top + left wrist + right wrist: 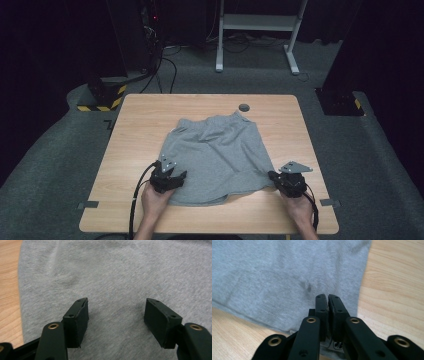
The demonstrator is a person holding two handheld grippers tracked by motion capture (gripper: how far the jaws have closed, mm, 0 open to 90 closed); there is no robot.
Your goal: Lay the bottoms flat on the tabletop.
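Your right gripper (328, 298) is clamped on the shorts' (217, 155) near-right hem corner. Left gripper (116, 315) sits wide open, empty, over the near-left hem. Shorts lie flat, waistband far; fold runs away from you.

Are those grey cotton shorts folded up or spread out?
Spread out: the grey cotton shorts lie flat on the light wooden table, waistband far, one hem corner slightly lifted.

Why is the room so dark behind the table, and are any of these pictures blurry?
High view: light falls on the table and grey shorts; the room beyond is nearly black. Left gripper view: sharp, soft shadows under the open left claw. Right gripper view: fabric slightly blurred, the shut right claw sharper.
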